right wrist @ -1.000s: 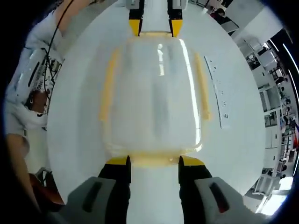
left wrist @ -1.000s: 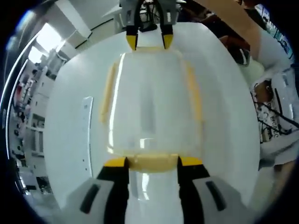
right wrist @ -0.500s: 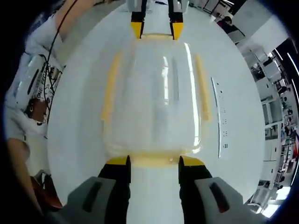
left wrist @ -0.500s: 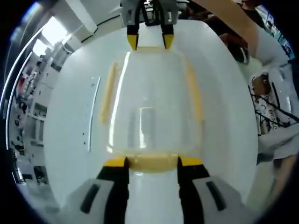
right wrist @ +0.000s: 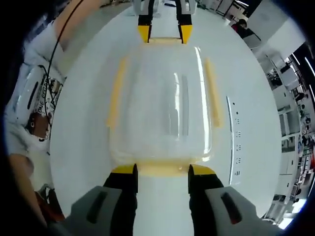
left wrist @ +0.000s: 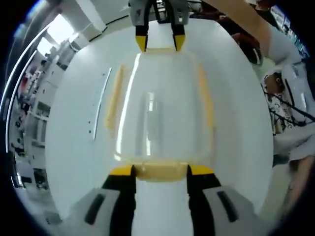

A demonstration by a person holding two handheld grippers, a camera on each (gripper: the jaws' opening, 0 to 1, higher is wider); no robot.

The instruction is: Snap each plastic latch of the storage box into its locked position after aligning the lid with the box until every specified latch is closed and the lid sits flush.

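A clear plastic storage box (left wrist: 162,108) with its lid on lies lengthwise between my two grippers over a white table (left wrist: 69,157). Long yellow latches run along its sides (left wrist: 114,98) (left wrist: 205,98). My left gripper (left wrist: 161,170) has its jaws wide apart, closed against the two ends of the near yellow end latch (left wrist: 161,172). At the far end the right gripper (left wrist: 160,43) straddles the other end latch. From the right gripper view, the box (right wrist: 162,103) looks the same: my right gripper (right wrist: 162,170) clasps its yellow end latch (right wrist: 162,169), and the left gripper (right wrist: 165,33) is opposite.
A thin white strip with dark marks (left wrist: 100,103) (right wrist: 233,137) lies on the table beside the box. A person in white clothing with cables stands at the table's edge (left wrist: 288,98) (right wrist: 29,103). Shelving and room clutter lie beyond the table's rim.
The box stays fixed between both grippers while the table, strip and room turn behind it: box and grippers have swung together. Jaws and latches look the same.
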